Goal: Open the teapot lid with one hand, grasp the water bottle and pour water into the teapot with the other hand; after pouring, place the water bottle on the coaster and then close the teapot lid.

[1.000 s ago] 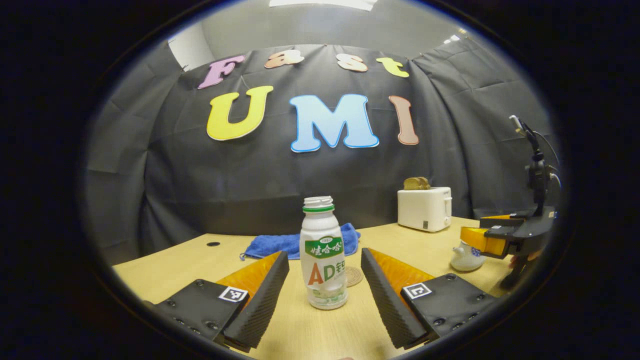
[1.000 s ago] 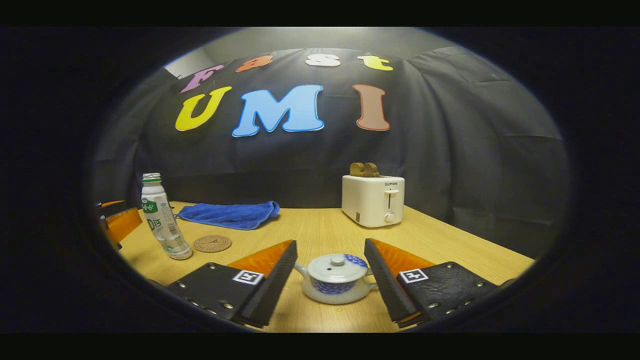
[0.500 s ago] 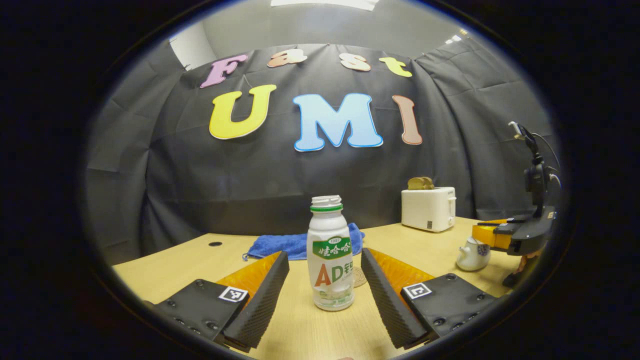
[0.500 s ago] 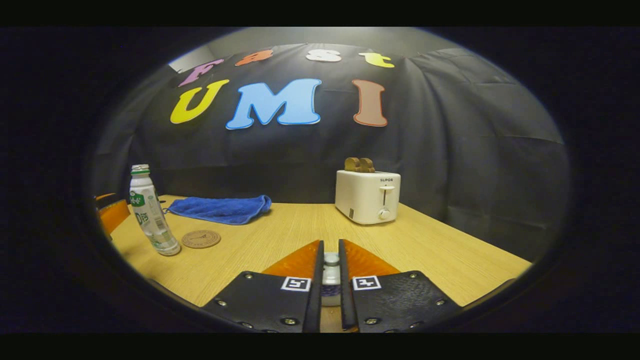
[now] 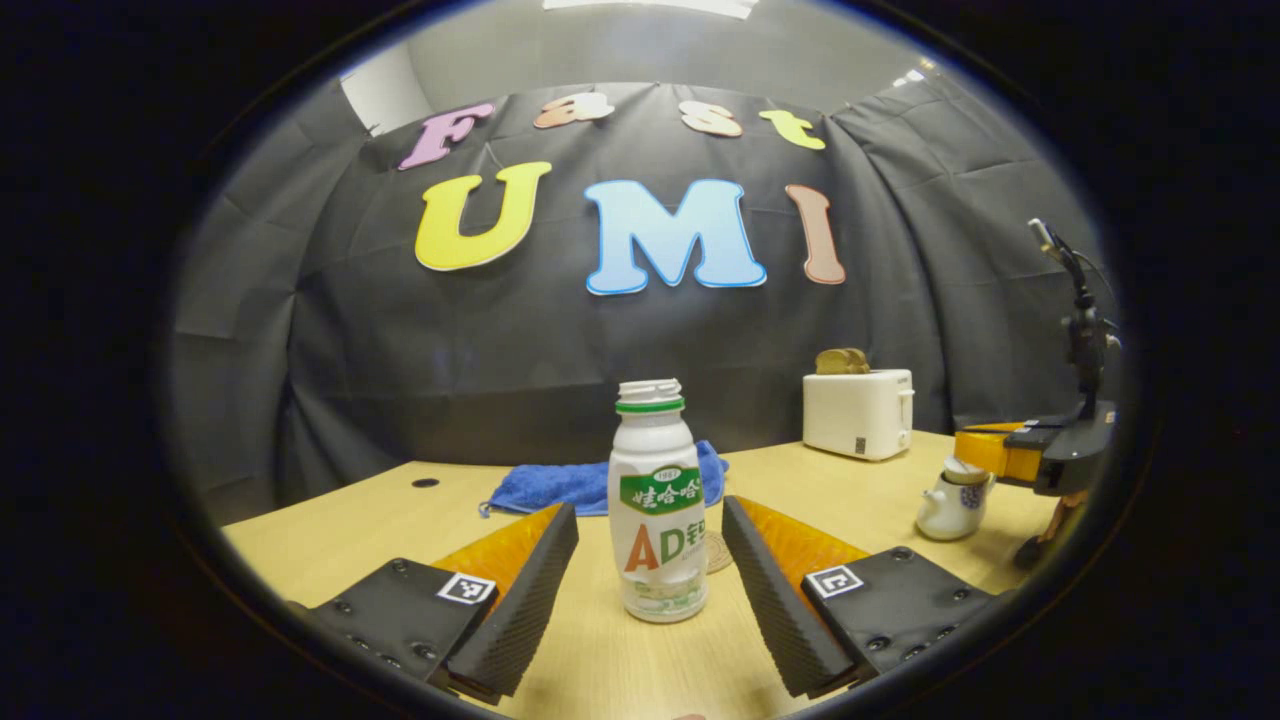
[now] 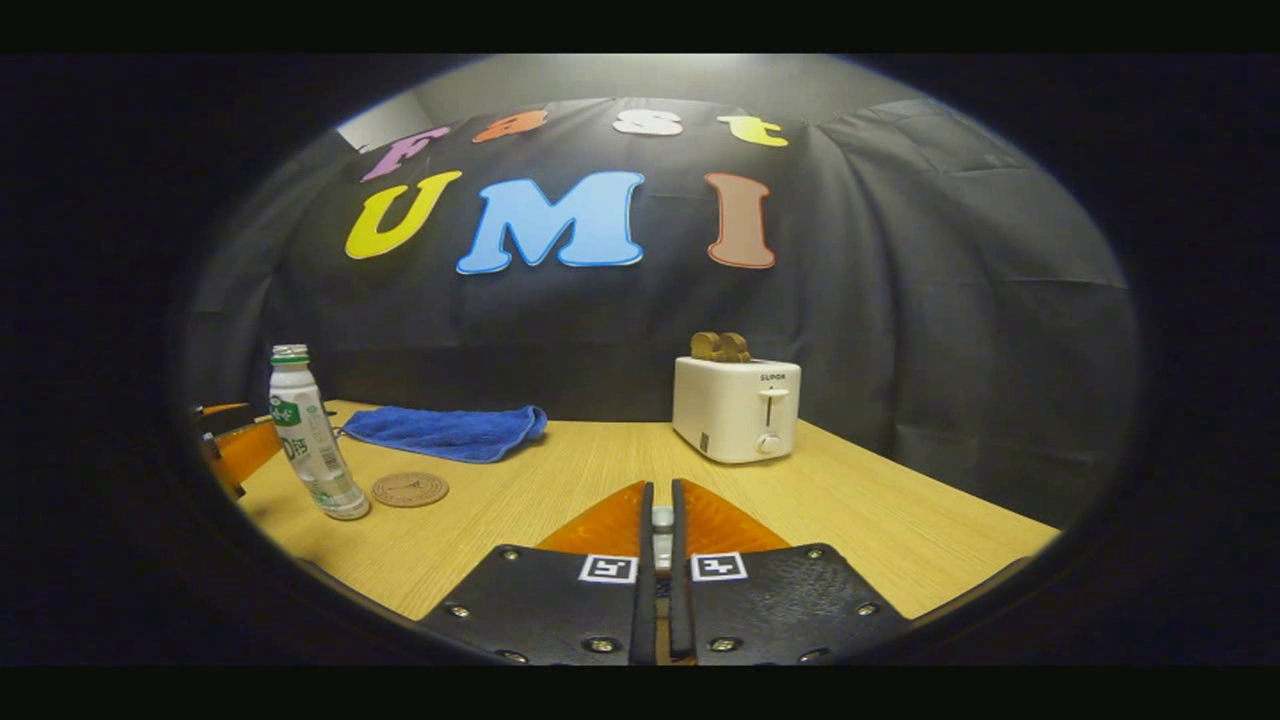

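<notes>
A white water bottle (image 5: 655, 500) with a green band stands uncapped on the table between the fingers of my left gripper (image 5: 650, 512), which is open and not touching it. The bottle (image 6: 305, 430) also stands at the left in the right gripper view, beside a round cork coaster (image 6: 410, 489). My right gripper (image 6: 661, 492) is shut on the knob of the teapot lid (image 6: 662, 520). In the left gripper view, that right gripper (image 5: 985, 452) holds the lid (image 5: 965, 470) just above the white-and-blue teapot (image 5: 940, 510) at the right.
A white toaster (image 6: 735, 408) with bread in it stands at the back of the wooden table (image 6: 880, 520). A blue cloth (image 6: 445, 430) lies at the back left, behind the coaster. My left gripper's body (image 6: 230, 450) pokes in at the left edge.
My right gripper closed on the teapot lid's knob and has risen a little with it. The left gripper stays open around the bottle, hardly moved.
</notes>
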Demonstrator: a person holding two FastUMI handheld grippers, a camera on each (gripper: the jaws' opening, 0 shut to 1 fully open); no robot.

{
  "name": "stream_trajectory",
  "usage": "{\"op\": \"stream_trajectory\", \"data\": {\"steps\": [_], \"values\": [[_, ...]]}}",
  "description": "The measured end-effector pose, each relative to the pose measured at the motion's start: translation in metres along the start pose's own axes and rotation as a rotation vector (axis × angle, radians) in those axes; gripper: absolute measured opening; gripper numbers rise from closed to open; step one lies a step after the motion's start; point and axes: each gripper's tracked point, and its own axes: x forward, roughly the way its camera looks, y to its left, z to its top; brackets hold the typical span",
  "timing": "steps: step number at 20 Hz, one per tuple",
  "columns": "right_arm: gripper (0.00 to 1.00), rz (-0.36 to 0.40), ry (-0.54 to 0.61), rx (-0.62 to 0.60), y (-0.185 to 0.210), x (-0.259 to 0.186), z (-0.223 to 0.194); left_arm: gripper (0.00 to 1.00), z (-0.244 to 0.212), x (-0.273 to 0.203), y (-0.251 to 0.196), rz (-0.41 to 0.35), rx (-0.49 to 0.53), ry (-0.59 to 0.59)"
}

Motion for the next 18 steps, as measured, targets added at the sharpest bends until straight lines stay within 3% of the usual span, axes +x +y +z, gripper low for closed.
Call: {"op": "stream_trajectory", "data": {"steps": [1, 2, 3, 8, 11, 14, 15, 18], "values": [[0.05, 0.007, -0.01, 0.003, 0.003, -0.002, 0.003, 1.0, -0.001, 0.003, -0.001, 0.0, 0.003, 0.003], [0.05, 0.015, -0.017, 0.003, 0.004, -0.003, 0.004, 0.9, -0.003, 0.004, -0.002, 0.0, 0.005, 0.008], [0.05, 0.022, -0.023, 0.0, 0.007, -0.005, 0.006, 0.89, -0.004, 0.005, -0.002, 0.0, 0.007, 0.01], [0.06, 0.05, -0.042, -0.037, 0.019, -0.008, 0.008, 0.94, -0.014, 0.021, -0.008, -0.003, -0.028, 0.036], [0.0, 0.064, -0.051, -0.049, 0.023, -0.011, 0.009, 0.97, -0.02, 0.032, -0.002, 0.023, -0.061, 0.06], [0.22, 0.076, -0.054, -0.053, 0.027, -0.012, 0.009, 1.0, -0.018, 0.046, -0.003, 0.021, -0.036, 0.057], [0.22, 0.078, -0.053, -0.054, 0.027, -0.013, 0.009, 0.97, -0.017, 0.05, -0.004, 0.021, -0.025, 0.052], [0.22, 0.079, -0.054, -0.058, 0.028, -0.013, 0.009, 1.0, -0.023, 0.063, -0.003, 0.027, -0.046, 0.063]]}}
